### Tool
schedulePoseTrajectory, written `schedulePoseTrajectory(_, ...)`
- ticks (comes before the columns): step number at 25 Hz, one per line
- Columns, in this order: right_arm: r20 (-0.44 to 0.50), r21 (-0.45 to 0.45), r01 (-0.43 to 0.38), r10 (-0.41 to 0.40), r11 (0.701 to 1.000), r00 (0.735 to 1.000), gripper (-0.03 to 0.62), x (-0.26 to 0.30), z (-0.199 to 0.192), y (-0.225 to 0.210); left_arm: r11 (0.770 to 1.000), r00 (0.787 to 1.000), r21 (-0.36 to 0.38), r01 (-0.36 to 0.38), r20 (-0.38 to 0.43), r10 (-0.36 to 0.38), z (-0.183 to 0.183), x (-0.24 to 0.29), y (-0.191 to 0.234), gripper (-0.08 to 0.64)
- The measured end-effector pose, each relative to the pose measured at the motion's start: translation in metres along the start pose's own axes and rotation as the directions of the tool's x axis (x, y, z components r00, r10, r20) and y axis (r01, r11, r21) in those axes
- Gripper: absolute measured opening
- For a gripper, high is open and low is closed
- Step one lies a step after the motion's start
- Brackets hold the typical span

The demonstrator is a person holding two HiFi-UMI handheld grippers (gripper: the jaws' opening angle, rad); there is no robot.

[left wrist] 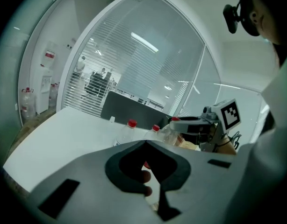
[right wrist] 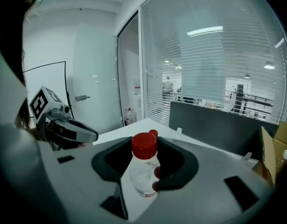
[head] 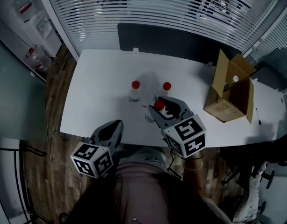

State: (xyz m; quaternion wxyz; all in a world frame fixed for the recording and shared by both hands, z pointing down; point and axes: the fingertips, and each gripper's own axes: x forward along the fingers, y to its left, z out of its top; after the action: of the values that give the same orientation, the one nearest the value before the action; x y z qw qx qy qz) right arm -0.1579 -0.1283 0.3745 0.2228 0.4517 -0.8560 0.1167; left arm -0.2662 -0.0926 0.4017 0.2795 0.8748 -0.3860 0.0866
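A clear plastic bottle (right wrist: 142, 176) with a red cap (head: 159, 104) is clamped between the jaws of my right gripper (head: 158, 108), just above the white table's (head: 96, 92) near middle. Two more red-capped bottles stand upright behind it, one to the left (head: 135, 91) and one to the right (head: 166, 90). My left gripper (head: 118, 123) hovers at the table's front edge, jaws closed with nothing between them. In the left gripper view the left gripper (left wrist: 146, 143) points towards the standing bottles (left wrist: 126, 132) and the right gripper (left wrist: 192, 123).
An open cardboard box (head: 230, 88) stands at the table's right end with a bottle inside. A dark partition panel (head: 171, 41) runs along the far edge, blinds behind it. A pen (head: 258, 116) lies at far right. Wood floor and water jugs (head: 38, 57) are left.
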Motion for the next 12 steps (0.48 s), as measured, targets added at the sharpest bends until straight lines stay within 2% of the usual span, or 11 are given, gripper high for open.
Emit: schedulePoseTrajectory(12, -0.029, -0.069, -0.134, 0.132, 0.989, 0.991, 0.16, 0.048, 0.008, 0.049, 0.995, 0.995, -0.045, -0.084, 0.051, 0.086, 0.007, -0.025, 0.033, 0.008)
